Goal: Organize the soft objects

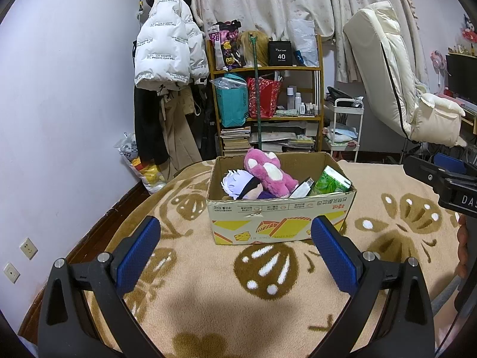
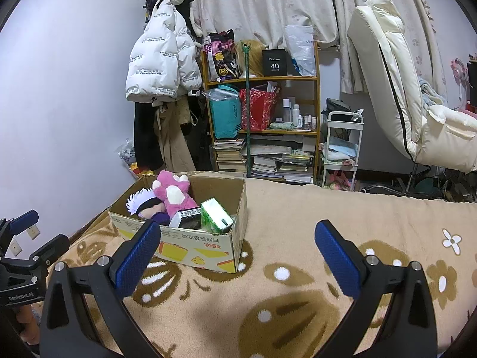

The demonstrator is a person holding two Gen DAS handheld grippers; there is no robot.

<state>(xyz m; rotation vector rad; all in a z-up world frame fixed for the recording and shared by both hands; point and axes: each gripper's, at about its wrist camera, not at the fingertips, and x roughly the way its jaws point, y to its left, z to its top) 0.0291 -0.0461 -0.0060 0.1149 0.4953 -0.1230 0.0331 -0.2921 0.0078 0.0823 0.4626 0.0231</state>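
An open cardboard box stands on the beige patterned blanket. In it lie a pink plush toy, a white-haired doll with a black blindfold, a green tissue pack and a black-and-white packet. My left gripper is open and empty, just in front of the box. My right gripper is open and empty, to the right of the box over the blanket. Each gripper shows at the edge of the other's view.
The blanket covers a bed. Beyond it stand a cluttered wooden shelf, hanging coats, a white cart and a cream reclining chair.
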